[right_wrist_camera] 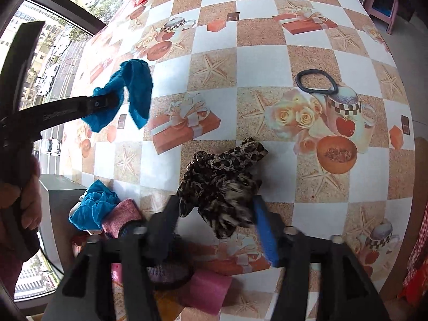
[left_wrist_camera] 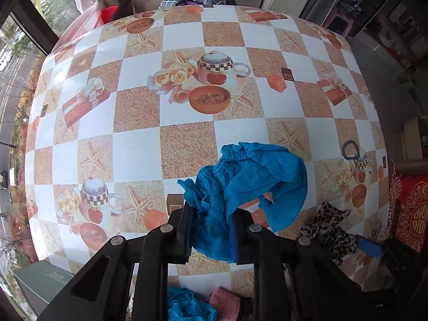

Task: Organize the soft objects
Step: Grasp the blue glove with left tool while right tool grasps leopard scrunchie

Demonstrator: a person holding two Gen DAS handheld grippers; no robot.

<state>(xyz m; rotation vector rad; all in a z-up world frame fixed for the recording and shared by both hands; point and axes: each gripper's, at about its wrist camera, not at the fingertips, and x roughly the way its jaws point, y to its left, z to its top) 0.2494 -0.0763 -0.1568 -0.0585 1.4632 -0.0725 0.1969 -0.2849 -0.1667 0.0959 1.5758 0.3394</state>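
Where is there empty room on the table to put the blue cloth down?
The far tablecloth beyond the blue cloth is bare, as is the stretch between it and the black hair tie. The near edge is crowded: leopard cloth, pink pieces, another blue cloth.

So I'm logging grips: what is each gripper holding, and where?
Left gripper pinches the blue cloth at a bunched edge. Right gripper holds nothing; its open jaws straddle the leopard-print cloth.
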